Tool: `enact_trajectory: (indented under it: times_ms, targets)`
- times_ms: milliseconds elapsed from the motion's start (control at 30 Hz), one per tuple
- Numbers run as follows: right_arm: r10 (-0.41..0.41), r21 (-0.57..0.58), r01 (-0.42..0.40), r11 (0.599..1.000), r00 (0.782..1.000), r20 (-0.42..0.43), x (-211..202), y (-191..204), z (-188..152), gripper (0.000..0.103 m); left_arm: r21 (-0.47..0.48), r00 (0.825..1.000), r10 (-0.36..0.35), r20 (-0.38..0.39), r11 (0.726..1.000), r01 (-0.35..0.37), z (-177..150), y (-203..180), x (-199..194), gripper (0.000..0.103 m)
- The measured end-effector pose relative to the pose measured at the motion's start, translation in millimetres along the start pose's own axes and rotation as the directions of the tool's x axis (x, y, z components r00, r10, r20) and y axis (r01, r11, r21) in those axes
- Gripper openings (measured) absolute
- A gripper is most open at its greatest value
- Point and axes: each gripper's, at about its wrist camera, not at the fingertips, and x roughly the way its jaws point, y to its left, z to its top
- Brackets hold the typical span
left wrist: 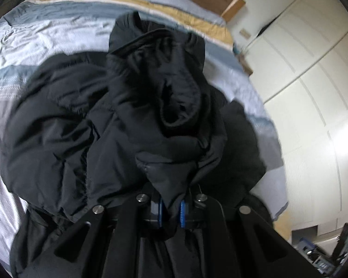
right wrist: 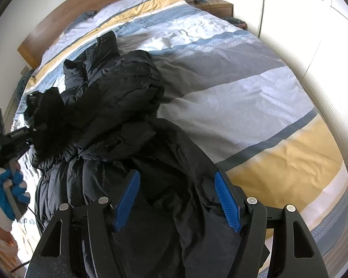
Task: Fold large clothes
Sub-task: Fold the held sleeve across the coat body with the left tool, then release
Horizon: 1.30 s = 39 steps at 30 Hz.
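Note:
A black puffer jacket (left wrist: 65, 139) lies bunched on the striped bed cover (left wrist: 46, 34). My left gripper (left wrist: 171, 211) is shut on a fold of it, dark fabric pinched between the blue pads, and a sleeve with its open cuff (left wrist: 176, 102) is draped over the heap ahead. From the right wrist view the jacket (right wrist: 118, 97) stretches from the bed's middle to the near edge. The left gripper (right wrist: 36, 126) bites its left side, held by a gloved hand (right wrist: 9, 192). My right gripper (right wrist: 177, 198) stands open just over the jacket's near part, pads apart and not pressing.
The bed cover (right wrist: 243, 97) stretches wide to the right of the jacket. A wooden headboard (right wrist: 85, 7) is at the far end, with a nightstand (right wrist: 217, 5) beside it. White wardrobe doors (left wrist: 313, 81) run along the bed's side. Some equipment (left wrist: 322, 252) sits on the floor.

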Motion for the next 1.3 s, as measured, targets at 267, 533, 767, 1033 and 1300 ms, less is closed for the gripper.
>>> enact_trajectory:
  times_ms: [267, 533, 767, 1033, 1300]
  targets:
    - [0.013, -0.019, -0.013, 1.0, 0.999, -0.032, 14.3, 5.1, -4.3, 0.066, 0.002, 0.999, -0.032, -0.044, 0.999, 0.032, -11.0, 21.7, 18.3, 0.026]
    - [0.033, -0.059, -0.036, 0.998, 0.999, -0.037, 25.3, 31.3, 2.3, 0.066, 0.062, 0.994, -0.068, -0.08, 0.995, 0.073, -28.4, 21.4, 7.9, 0.045]
    - [0.058, -0.115, -0.061, 0.991, 0.998, -0.029, 26.0, 65.8, 10.0, 0.066, 0.069, 0.999, -0.02, -0.036, 0.997, 0.022, -32.7, 46.8, -28.8, 0.045]
    - [0.132, -0.261, -0.135, 0.956, 0.991, -0.032, 29.2, 140.7, 16.3, 0.066, 0.049, 0.994, 0.098, 0.051, 0.994, -0.101, -7.1, 103.8, -78.2, 0.045]
    - [0.241, -0.429, -0.225, 0.875, 0.97, -0.018, 33.2, 246.1, 37.5, 0.066, 0.017, 0.984, 0.165, 0.068, 0.986, -0.167, 2.8, 148.2, -101.2, 0.045]
